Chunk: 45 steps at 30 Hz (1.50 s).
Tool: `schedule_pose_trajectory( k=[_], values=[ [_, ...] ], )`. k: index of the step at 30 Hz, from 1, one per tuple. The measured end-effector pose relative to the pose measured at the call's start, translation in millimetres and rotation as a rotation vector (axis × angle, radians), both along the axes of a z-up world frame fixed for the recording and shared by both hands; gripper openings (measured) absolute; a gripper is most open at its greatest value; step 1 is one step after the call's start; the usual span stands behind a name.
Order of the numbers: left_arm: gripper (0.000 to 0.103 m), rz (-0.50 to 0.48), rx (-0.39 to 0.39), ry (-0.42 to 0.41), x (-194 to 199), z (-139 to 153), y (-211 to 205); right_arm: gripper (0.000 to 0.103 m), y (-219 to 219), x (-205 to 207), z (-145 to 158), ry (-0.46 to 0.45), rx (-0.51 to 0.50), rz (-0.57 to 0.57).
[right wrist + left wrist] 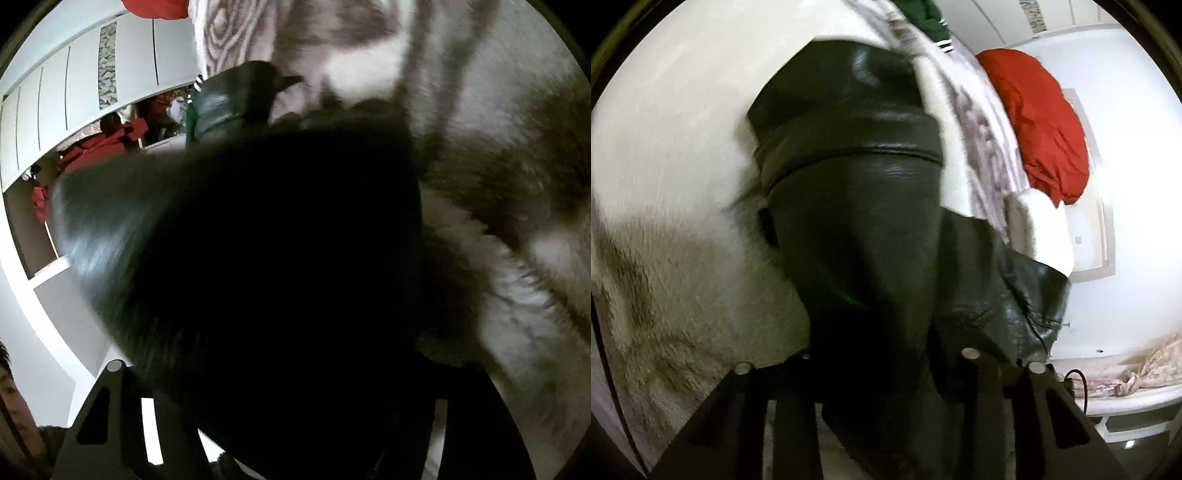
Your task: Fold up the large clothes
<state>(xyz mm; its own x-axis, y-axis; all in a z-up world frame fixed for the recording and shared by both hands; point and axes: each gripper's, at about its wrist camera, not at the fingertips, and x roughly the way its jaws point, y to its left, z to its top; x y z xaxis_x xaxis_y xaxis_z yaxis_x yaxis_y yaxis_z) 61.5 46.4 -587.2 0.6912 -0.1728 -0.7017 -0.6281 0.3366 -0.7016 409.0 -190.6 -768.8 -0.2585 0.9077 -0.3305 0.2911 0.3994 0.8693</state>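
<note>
Our left tongs [886,369] sit at the bottom of the left wrist view with black leather bunched between their two arms; the jaws look drawn in on it, though the tips are buried in the dark folds. Our right tongs [280,387] are all but covered by the same dark mass, and we cannot tell whether they are spread or pinching, since blur and shadow hide the fingers. We count one black leather jacket [857,192], lifted and draped close in front of both cameras, a stitched seam running across it in the left view, its far end resting on the bed. Under it lies one fluffy blanket [676,258], white with brown patches, covering the bed. Beyond, we count one red garment [1045,125] heaped on the bed's far side and one green garment [923,18] with white stripes near the top edge. In the right view a white wardrobe [55,103] stands open, with red clothing [99,147] inside it. A person [14,402] shows at the lower left corner.
</note>
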Motion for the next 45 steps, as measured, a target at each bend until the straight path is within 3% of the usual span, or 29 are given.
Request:
schedule_pose_trajectory(
  k=[8, 13, 19, 24, 29, 35, 40, 41, 42, 45],
  values=[
    [0.026, -0.010, 0.082, -0.104, 24.1, 66.0, 5.1, 0.060, 14.6, 39.8, 66.1, -0.067, 0.071, -0.034],
    [0.026, -0.037, 0.134, -0.182, 74.7, 105.9, 0.4, 0.060, 13.7, 85.4, 109.6, -0.125, 0.106, -0.067],
    [0.026, -0.064, 0.129, -0.277, 167.5, 122.0, -13.1, 0.060, -13.2, 183.5, 153.7, -0.194, 0.104, -0.148],
    [0.026, -0.079, 0.113, -0.347, 270.7, 107.2, -44.9, 0.060, -39.7, 302.7, 174.7, -0.287, 0.062, -0.181],
    [0.026, -0.066, 0.045, -0.390, 362.2, 63.6, -65.7, 0.060, -64.3, 416.5, 169.3, -0.349, -0.022, -0.150],
    [0.027, -0.085, -0.018, -0.345, 414.6, -8.0, -81.5, 0.060, -58.6, 512.2, 126.9, -0.330, -0.131, -0.055],
    [0.031, -0.191, -0.002, -0.321, 411.6, -6.6, -71.0, 0.072, -66.6, 520.6, 88.3, -0.271, -0.158, -0.081],
    [0.035, -0.221, -0.010, -0.297, 410.8, -2.9, -66.4, 0.074, -69.3, 516.0, 84.0, -0.272, -0.162, -0.084],
    [0.045, -0.235, -0.009, -0.266, 415.9, 1.1, -61.1, 0.075, -72.1, 512.0, 83.4, -0.271, -0.173, -0.086],
    [0.063, -0.238, 0.016, -0.203, 403.4, 13.5, -48.7, 0.082, -76.3, 502.7, 97.7, -0.268, -0.279, -0.093]
  ],
)
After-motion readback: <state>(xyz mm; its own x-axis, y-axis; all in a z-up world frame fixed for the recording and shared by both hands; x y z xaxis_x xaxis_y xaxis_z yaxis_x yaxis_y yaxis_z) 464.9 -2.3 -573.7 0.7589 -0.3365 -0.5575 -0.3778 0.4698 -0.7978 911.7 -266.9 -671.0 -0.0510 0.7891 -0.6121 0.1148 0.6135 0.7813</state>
